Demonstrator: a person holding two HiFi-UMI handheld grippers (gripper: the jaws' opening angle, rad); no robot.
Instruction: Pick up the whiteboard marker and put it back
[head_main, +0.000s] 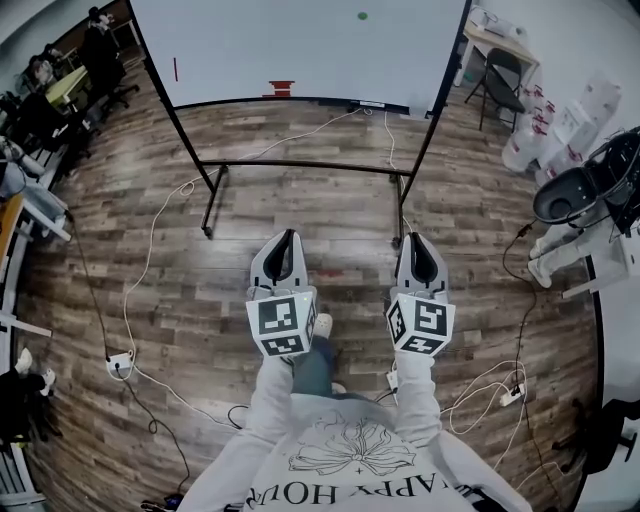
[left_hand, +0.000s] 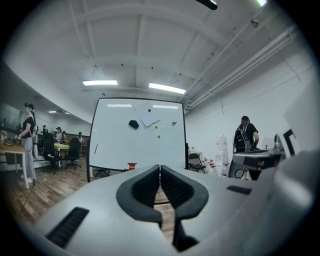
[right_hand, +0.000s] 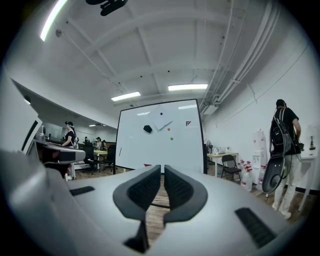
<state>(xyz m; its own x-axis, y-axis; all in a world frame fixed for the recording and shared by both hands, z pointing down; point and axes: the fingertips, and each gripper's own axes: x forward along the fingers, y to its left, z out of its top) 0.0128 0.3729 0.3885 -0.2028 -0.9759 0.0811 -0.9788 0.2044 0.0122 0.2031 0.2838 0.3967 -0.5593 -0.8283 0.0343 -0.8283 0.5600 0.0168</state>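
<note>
Head view: the whiteboard (head_main: 300, 40) stands far ahead; a thin upright stroke on its left part, probably the marker (head_main: 175, 68), lies nearer the left gripper (head_main: 288, 238) than the right gripper (head_main: 417, 240). Left gripper view: jaws together, empty. Right gripper view: the same.

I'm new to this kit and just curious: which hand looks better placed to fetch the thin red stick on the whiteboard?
Probably the left. The thin red stick sits on the whiteboard's left part, on the left gripper's side; the right gripper is farther across. Both are shut and empty.
</note>
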